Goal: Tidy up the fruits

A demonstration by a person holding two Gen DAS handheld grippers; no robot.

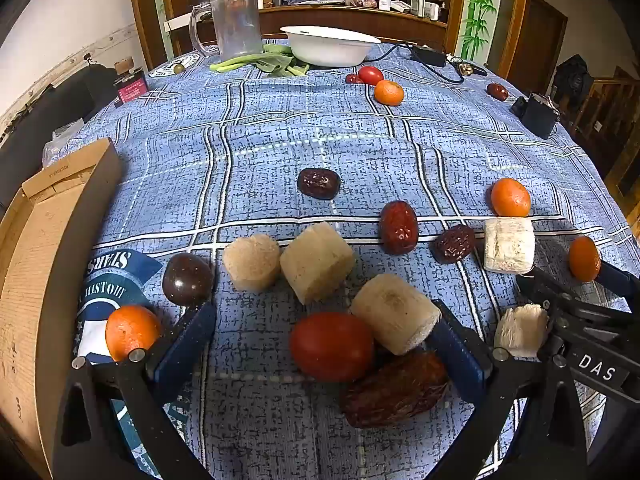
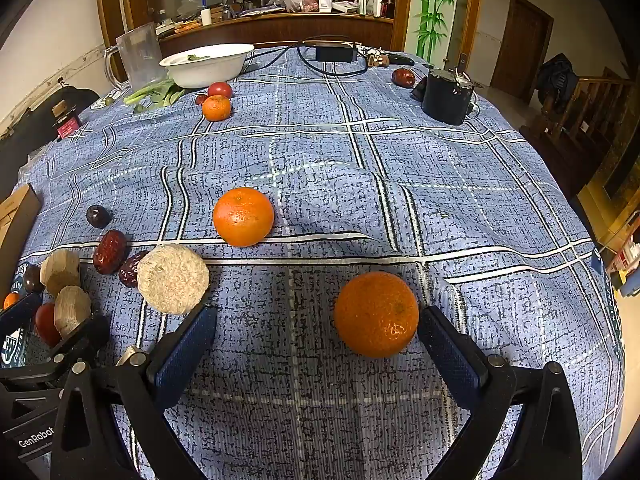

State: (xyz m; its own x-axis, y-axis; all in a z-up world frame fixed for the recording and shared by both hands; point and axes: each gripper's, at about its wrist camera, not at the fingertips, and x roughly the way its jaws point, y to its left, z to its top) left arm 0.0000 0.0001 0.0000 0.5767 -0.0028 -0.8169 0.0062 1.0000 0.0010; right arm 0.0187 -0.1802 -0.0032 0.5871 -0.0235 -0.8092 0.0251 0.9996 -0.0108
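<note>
Fruit lies scattered on a blue plaid tablecloth (image 1: 280,128). My left gripper (image 1: 324,340) is open around a red tomato (image 1: 332,346), with a pale sugarcane chunk (image 1: 394,312) and a large red date (image 1: 396,390) by its right finger. More cane chunks (image 1: 316,260), dates (image 1: 399,227) and oranges (image 1: 511,197) lie ahead. My right gripper (image 2: 316,340) is open; an orange (image 2: 376,314) sits between its fingers, against the right one. Another orange (image 2: 243,216) lies further ahead, and a cane chunk (image 2: 173,279) lies to the left.
A cardboard box (image 1: 44,248) stands at the left table edge. At the far side are a white bowl (image 1: 330,46), a clear jug (image 1: 234,24), green vegetables (image 1: 264,62), a tomato (image 1: 370,75), an orange (image 1: 389,92) and a black container (image 2: 447,96) with cables.
</note>
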